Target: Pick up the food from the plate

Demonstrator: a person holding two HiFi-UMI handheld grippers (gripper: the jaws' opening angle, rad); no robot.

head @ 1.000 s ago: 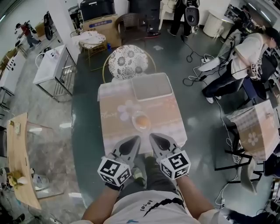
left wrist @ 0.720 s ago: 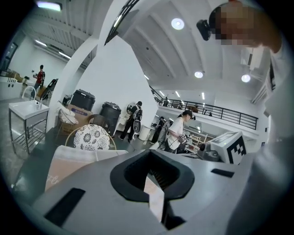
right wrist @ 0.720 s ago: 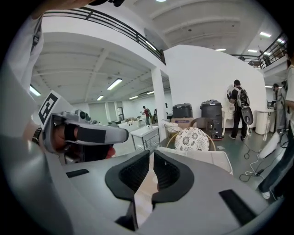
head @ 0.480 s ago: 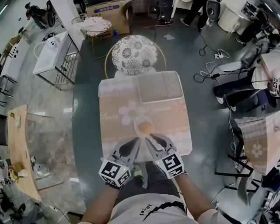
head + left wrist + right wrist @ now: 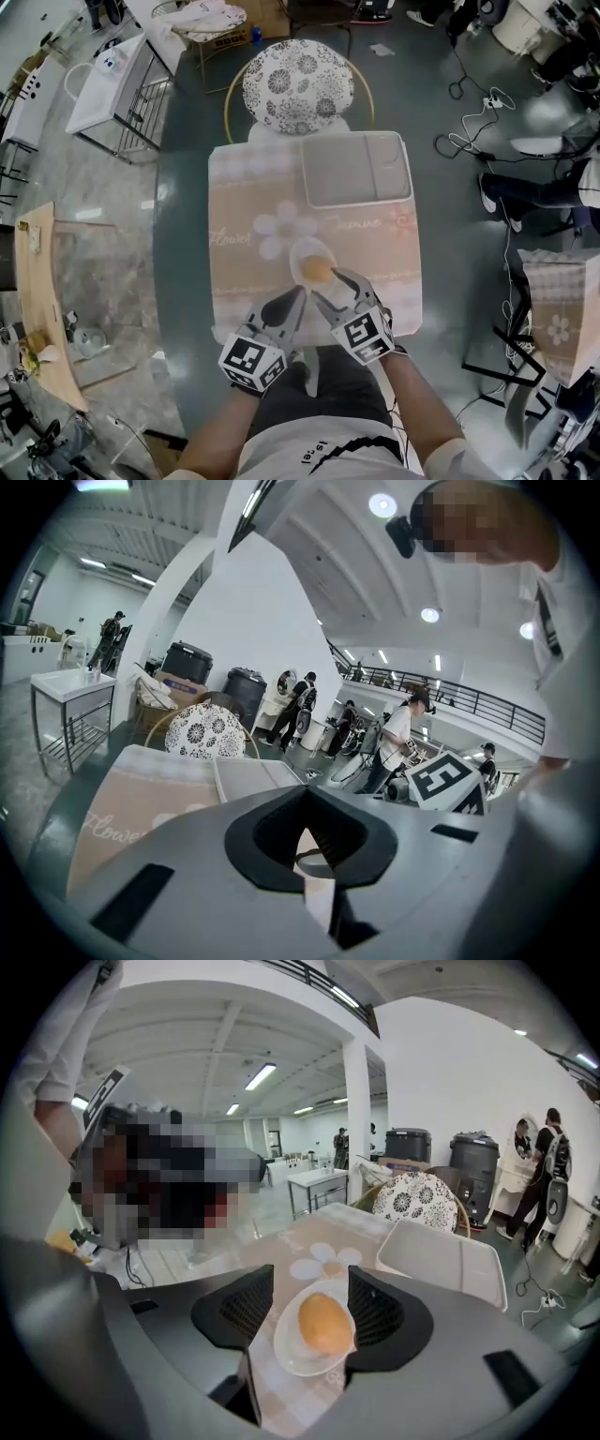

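An orange oval piece of food (image 5: 317, 270) lies on a small white plate (image 5: 307, 253) near the front of the pink-clothed table (image 5: 244, 272). My right gripper (image 5: 331, 284) is right at the plate's near edge and its jaws are opening. In the right gripper view the food (image 5: 323, 1324) and plate (image 5: 292, 1358) show between the spread jaws of the right gripper (image 5: 311, 1275), with no pad pressing on them. My left gripper (image 5: 292, 300) hovers just left of it, over the table's front edge. In its own view the left gripper (image 5: 305, 795) is shut and empty.
A grey rectangular tray (image 5: 356, 169) lies at the table's far right. A chair with a flower-patterned cushion (image 5: 298, 86) stands behind the table. My lap is just below the table's front edge. People and cables are on the floor to the right.
Both grippers have moved forward from the table's front edge up to the plate. The right jaws have gone from shut to apart. The left jaws stay shut.
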